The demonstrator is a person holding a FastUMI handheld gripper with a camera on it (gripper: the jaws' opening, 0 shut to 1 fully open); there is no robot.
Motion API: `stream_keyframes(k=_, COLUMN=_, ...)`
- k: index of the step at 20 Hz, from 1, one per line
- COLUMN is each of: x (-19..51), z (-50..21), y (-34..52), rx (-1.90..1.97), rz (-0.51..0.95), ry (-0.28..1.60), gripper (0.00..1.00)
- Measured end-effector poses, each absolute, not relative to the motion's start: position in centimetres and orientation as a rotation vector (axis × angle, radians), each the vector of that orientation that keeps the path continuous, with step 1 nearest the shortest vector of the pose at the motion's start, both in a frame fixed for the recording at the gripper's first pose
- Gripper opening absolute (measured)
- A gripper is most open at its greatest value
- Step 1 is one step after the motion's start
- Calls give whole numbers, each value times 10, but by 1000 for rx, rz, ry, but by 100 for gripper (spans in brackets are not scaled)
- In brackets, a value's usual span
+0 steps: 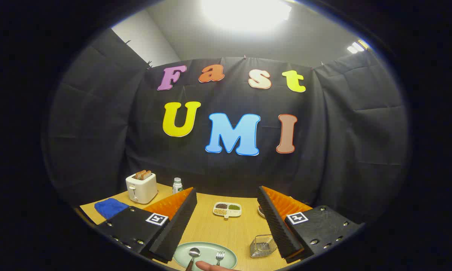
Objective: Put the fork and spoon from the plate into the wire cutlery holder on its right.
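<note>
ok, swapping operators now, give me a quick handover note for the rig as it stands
Gripper: open, fingers spread wide, holding nothing, above the table.
Spoon and fork both lie on the plate, between the fingers and near the camera. A fingertip shows at the plate's near rim.
Wire cutlery holder: right of the plate, by the right finger; nothing seen in it.
Done: nothing yet.
Left: move fork and spoon into the holder.

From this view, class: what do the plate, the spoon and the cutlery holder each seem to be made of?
The plate, between the open fingers of the gripper, looks like matte pale green ceramic or melamine. The spoon looks like polished metal, since its bowl glints. The cutlery holder is bare thin metal wire in an open mesh.
</note>
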State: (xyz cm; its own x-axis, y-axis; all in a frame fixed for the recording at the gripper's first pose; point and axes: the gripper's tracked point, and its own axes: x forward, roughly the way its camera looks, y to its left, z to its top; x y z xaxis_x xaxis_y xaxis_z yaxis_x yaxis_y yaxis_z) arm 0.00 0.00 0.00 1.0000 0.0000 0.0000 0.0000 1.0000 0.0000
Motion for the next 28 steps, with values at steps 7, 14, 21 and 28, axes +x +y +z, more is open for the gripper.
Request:
stream_keyframes(k=7, x=5, z=6, y=-10, rx=13, rz=-41, ry=-21, gripper=99)
stream_keyframes(k=14, x=20, z=4, y=-7, rx=21, rz=-23, ry=-8, gripper=99)
stream_keyframes(k=21, x=26, z=-35, y=4, rx=-19, rz=28, ry=112, gripper=99)
stream_keyframes(k=28, x=20, z=-113, y=12, rx=-86, rz=85, ry=404, gripper=99)
